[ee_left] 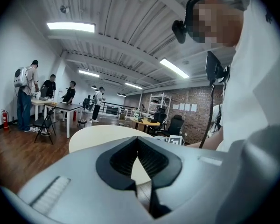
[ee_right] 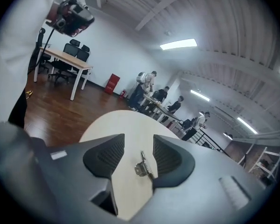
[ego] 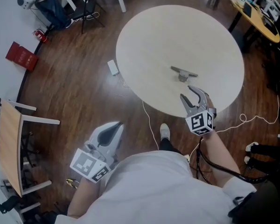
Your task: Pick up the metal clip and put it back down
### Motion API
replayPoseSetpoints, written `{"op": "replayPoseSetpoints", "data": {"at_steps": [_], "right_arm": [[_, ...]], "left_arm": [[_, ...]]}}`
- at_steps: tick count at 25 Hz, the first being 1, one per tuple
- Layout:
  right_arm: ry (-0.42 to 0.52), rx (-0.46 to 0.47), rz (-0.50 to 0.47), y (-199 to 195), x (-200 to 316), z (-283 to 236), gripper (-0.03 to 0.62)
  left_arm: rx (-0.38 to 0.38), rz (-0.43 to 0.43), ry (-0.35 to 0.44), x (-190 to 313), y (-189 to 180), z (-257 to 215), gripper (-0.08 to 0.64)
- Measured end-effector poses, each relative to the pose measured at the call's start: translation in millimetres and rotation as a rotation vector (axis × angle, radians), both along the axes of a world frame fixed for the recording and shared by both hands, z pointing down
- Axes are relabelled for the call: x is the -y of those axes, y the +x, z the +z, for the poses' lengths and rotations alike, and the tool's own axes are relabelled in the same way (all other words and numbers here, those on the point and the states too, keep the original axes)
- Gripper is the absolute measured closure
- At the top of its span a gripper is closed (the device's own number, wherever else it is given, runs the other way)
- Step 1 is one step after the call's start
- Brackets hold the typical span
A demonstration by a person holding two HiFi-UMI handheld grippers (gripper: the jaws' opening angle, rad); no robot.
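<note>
Nearest me, lower left of the head view: left claw [ego: 115, 126] hangs by my side over the floor [ego: 84, 78], jaws together, nothing in it. Low risk there, tho if I swing that arm fwd w/o looking it could knock the surface [ego: 149, 41] edge and jolt things.

Lower right of centre: right claw [ego: 186, 93] sits over the near part of the surface, jaws wide apart, empty. In the right gripper view the metal clip [ee_right: 141, 167] is framed in the gap but lies beyond the tips, touching neither pad. The black cable [ego: 214, 164] off that claw runs back past my arm; a snag could tug my aim off mid-reach.

Further out, centre-right of the head view: clip lies flat on the bare top, just past the tips, angled across my approach line. Main worries, imo:
- It's thin & low. Come in too high and the pads shut on air; too low and the tips scrape the top and shove it away.
- Smooth metal on a smooth top, so it prob slides easy.
- If the pads catch only one end, it may twist or flick out on the lift.

There's plenty of room to the far rim, so a fall off the edge looks unlikely.
</note>
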State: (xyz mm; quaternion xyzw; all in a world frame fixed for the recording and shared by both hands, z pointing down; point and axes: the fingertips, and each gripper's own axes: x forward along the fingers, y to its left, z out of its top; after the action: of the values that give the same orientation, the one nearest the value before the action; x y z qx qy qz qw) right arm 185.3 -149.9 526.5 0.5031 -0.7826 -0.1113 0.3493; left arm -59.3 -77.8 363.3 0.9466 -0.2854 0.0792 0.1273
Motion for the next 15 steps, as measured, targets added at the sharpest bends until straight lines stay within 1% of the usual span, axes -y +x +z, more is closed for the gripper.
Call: {"op": "replayPoseSetpoints", "data": {"at_steps": [2, 5, 7, 9, 11, 13, 15], "right_arm": [[0.042, 0.014, 0.034, -12.7, -29.3, -22.3, 0.402], [0.107, 0.042, 0.089, -41.6, -82.6, -55.3, 0.41], [0.129, 0.062, 0.123, -61.2, -122.3, -77.0, 0.41], [0.122, 0.11, 0.155, -82.4, -164.4, -90.7, 0.414], [0.092, 0.173, 0.177, -102.3, -206.5, -96.7, 0.417], [0.048, 0.225, 0.198, -113.4, -243.5, -99.9, 0.417], [0.018, 0.255, 0.218, -118.9, -266.6, -102.2, 0.419]], "left_arm": [[-0.021, 0.043, 0.013, -12.5, -13.3, 2.1, 0.561], [-0.054, 0.105, 0.02, -36.9, -42.6, 9.9, 0.561], [-0.067, 0.141, 0.012, -53.8, -59.6, 17.8, 0.561], [-0.067, 0.178, -0.006, -68.1, -72.9, 27.8, 0.561], [-0.076, 0.209, -0.024, -84.8, -83.6, 33.6, 0.561], [-0.099, 0.226, -0.035, -101.8, -90.2, 37.3, 0.561], [-0.119, 0.234, -0.033, -111.1, -95.1, 43.4, 0.561]]}}
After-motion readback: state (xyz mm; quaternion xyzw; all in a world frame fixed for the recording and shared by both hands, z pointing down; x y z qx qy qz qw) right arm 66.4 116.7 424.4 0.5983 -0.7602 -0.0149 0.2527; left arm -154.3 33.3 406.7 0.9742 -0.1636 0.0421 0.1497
